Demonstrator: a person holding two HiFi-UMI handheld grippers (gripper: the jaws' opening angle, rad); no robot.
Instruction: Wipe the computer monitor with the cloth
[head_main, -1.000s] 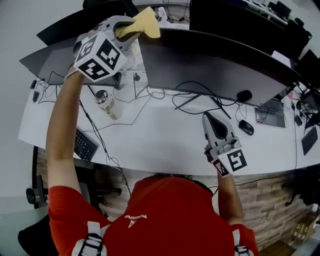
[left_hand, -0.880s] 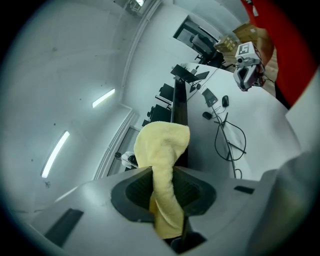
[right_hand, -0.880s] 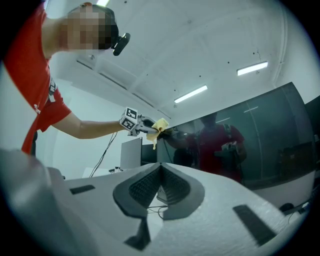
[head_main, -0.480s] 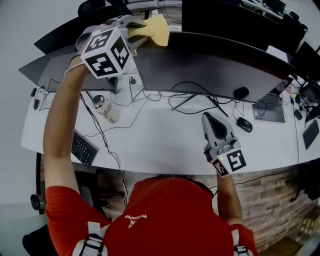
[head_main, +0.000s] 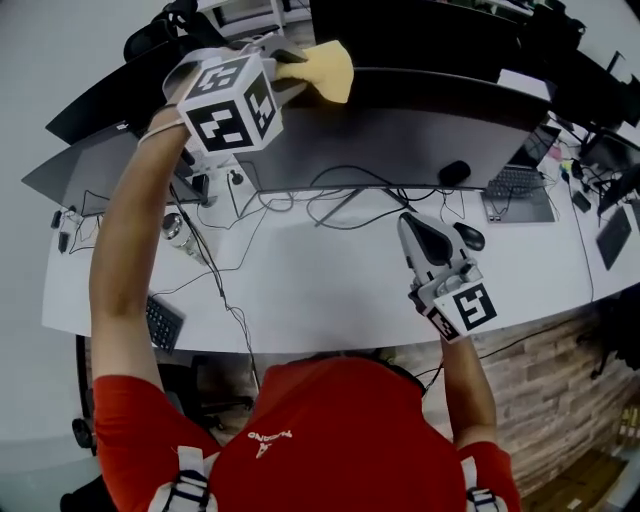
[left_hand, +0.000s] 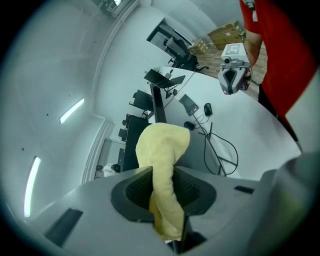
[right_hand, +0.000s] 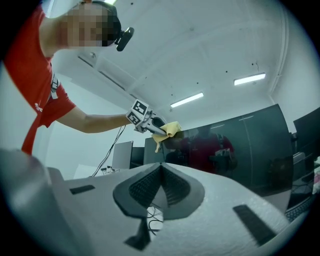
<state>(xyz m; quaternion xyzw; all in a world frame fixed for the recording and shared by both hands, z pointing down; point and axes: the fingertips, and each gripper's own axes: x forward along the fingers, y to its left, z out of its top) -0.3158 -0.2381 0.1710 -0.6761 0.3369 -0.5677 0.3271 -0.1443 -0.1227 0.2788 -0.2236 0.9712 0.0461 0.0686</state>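
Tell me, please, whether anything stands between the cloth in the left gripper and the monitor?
Nothing visible does. The yellow cloth, clamped in the left gripper, hangs right at the top edge of the monitor, with no object between them.

A long white desk spans the head view. Below its near edge lies brown floor with a plank or brick pattern. Past the desk's left end everything is plain pale grey. A black office chair stands off the far left corner, and a dark chair base shows below the near left corner. In the right gripper view, a white ceiling carries one lit strip light and a second strip farther right. In the left gripper view, cardboard boxes stand on brown floor beyond the desk, and another ceiling strip glows.
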